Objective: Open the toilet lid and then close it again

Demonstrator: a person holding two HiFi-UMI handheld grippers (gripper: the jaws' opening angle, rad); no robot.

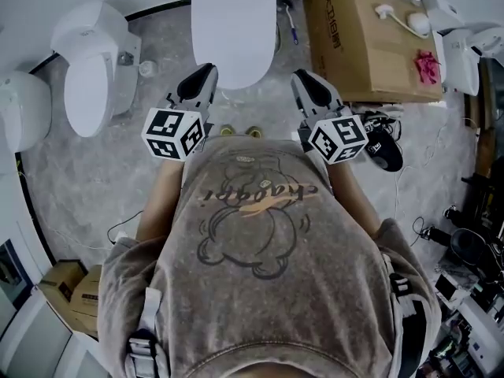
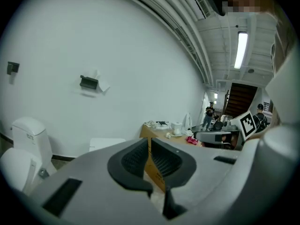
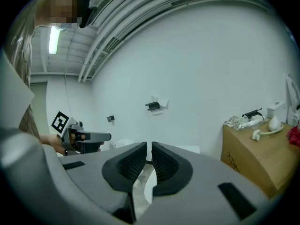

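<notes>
Straight ahead, the closed toilet lid (image 1: 234, 34) runs lengthwise toward the person (image 1: 260, 274)

Closed toilet lid (image 1: 234, 22) far centre; left gripper (image 1: 208, 71), right gripper (image 1: 298, 76) flanking its near rim; cardboard box (image 1: 358, 50) far right.

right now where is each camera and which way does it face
Head view: on the person's head, steeply down at the toilet; shirt, left gripper, right gripper show.
Left gripper view: on that gripper, facing the wall; its closed jaws show.
Right gripper view: likewise, same wall, closed jaws.
Both gripper views share the cardboard box.
</notes>
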